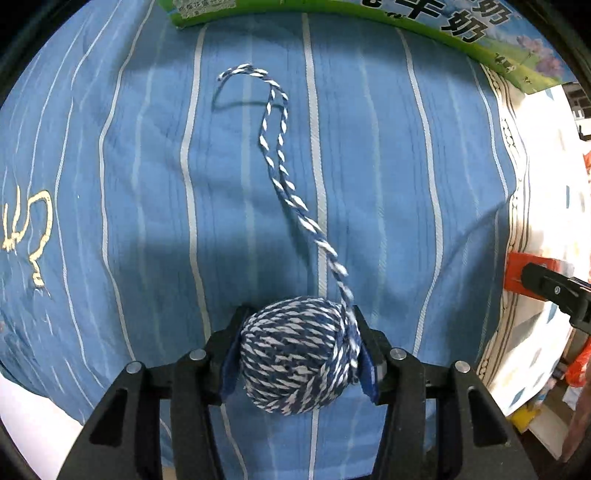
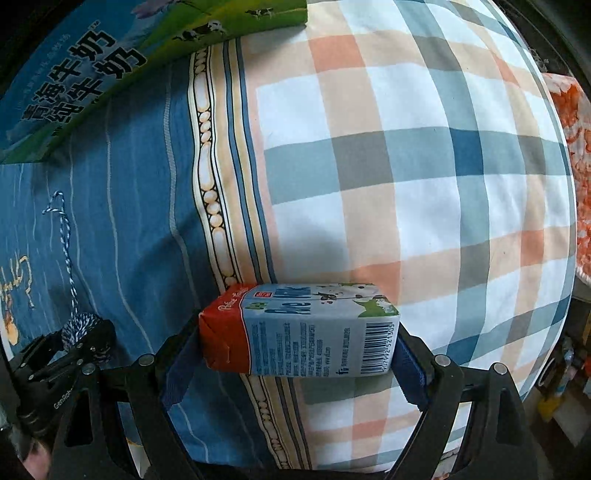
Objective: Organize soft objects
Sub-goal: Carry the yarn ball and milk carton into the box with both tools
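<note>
My left gripper [image 1: 299, 350] is shut on a blue-and-white yarn ball [image 1: 297, 354], low over the blue striped bedding [image 1: 147, 184]. The ball's twisted cord [image 1: 280, 158] trails away across the bedding. The ball and left gripper also show at the left of the right wrist view [image 2: 79, 326]. My right gripper [image 2: 295, 343] is shut on a small milk carton [image 2: 299, 328], held sideways by its ends above the edge of the plaid pillow [image 2: 406, 147].
A large green and blue milk box [image 1: 461, 26] lies at the far edge of the bedding; it also shows in the right wrist view [image 2: 92, 66]. An orange patterned cloth [image 2: 569, 166] lies at the right beyond the pillow. Clutter sits past the bed's right edge.
</note>
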### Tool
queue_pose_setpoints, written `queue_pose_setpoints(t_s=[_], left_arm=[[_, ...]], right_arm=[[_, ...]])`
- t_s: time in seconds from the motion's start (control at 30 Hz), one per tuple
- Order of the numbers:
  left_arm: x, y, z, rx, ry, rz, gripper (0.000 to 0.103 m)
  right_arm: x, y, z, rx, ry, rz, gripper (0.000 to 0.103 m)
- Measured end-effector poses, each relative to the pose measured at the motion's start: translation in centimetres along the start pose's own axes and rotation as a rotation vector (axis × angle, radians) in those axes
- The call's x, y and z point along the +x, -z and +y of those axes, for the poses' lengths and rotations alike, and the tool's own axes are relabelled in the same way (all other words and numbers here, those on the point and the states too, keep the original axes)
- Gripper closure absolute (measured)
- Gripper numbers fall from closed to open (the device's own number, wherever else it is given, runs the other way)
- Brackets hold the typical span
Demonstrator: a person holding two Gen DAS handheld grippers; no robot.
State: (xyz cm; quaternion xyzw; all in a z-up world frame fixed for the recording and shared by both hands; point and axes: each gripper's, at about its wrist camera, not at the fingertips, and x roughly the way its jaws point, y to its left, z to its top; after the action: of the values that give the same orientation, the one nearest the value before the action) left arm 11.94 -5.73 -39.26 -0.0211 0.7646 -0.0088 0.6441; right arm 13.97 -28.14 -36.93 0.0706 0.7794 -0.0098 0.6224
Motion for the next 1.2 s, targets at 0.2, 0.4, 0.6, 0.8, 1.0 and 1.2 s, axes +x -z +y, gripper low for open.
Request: queue_pose_setpoints(t_s=[0.2, 0.4, 0.6, 0.8, 1.0, 1.2], left_arm=[[0.0, -0.3, -2.2, 0.002, -0.037, -0.008, 0.053], [-0.5, -2.0, -3.0, -0.011, -0.041, -0.013, 0.052], [-1.1, -1.6, -2.1, -0.020, -0.039, -0.024, 0.052], [-1.6, -1.1, -1.7, -0.013, -0.029, -0.026, 0.056], [-5.3, -1.1, -2.7, 0.010, 0.005, -0.076, 0.056], [-11.7, -1.9, -3.5, 0.035, 0.029, -0.198, 0.056]], right_arm=[[0.2, -3.1, -0.2, -0.018, 0.028, 0.019, 0.011], [3.4, -3.7, 1.8, -0.031, 0.057, 0.029, 0.011], [4.1, -3.9, 2.0, -0.039, 0.078, 0.032, 0.011], [2.7, -3.3, 1.0, -0.035, 0.041, 0.033, 0.012], [-0.2, -2.9, 1.6, -0.056, -0.025, -0.009, 0.012], [-4.8, -2.1, 2.3, -0.104, -0.076, -0.080, 0.012]])
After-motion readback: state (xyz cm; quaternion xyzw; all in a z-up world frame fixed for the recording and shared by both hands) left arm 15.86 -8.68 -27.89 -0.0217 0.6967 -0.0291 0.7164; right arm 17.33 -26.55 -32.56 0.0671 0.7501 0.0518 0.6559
